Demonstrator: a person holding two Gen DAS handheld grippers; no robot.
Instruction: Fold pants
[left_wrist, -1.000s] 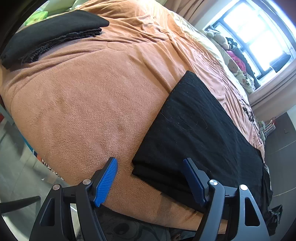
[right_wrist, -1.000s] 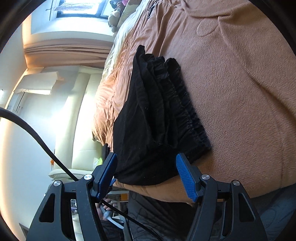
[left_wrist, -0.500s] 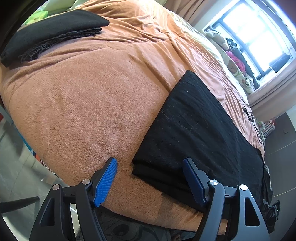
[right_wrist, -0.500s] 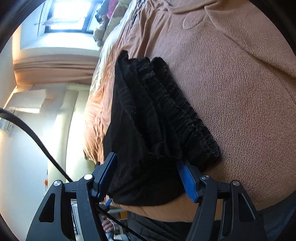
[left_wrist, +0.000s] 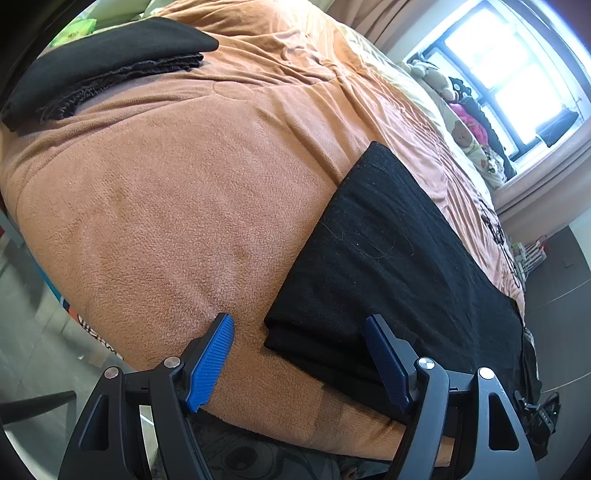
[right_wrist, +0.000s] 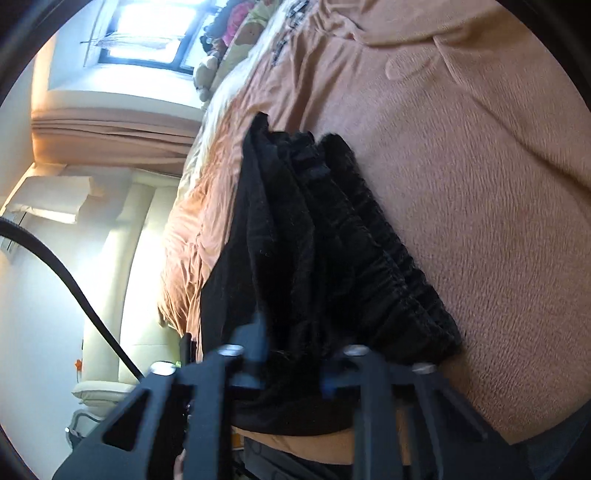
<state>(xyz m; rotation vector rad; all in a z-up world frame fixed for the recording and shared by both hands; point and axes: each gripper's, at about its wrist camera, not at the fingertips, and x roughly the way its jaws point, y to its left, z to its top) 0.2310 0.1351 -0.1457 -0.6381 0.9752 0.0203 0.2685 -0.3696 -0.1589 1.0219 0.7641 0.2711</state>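
Right tongs (right_wrist: 291, 365) just closed on pants (right_wrist: 332, 258) | left tongs (left_wrist: 299, 354) open

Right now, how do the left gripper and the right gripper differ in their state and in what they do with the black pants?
The left gripper stands open, a folded corner of the black pants lying unpinched between its pads; the right gripper has just been closing and now pinches the gathered waistband end. The left view is sharp, the right blurred. Both work over the orange blanket.

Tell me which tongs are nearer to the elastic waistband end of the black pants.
Right. The right tongs have just been closing onto the gathered waistband end. The left tongs stand open around the corner of the pants' flat end.
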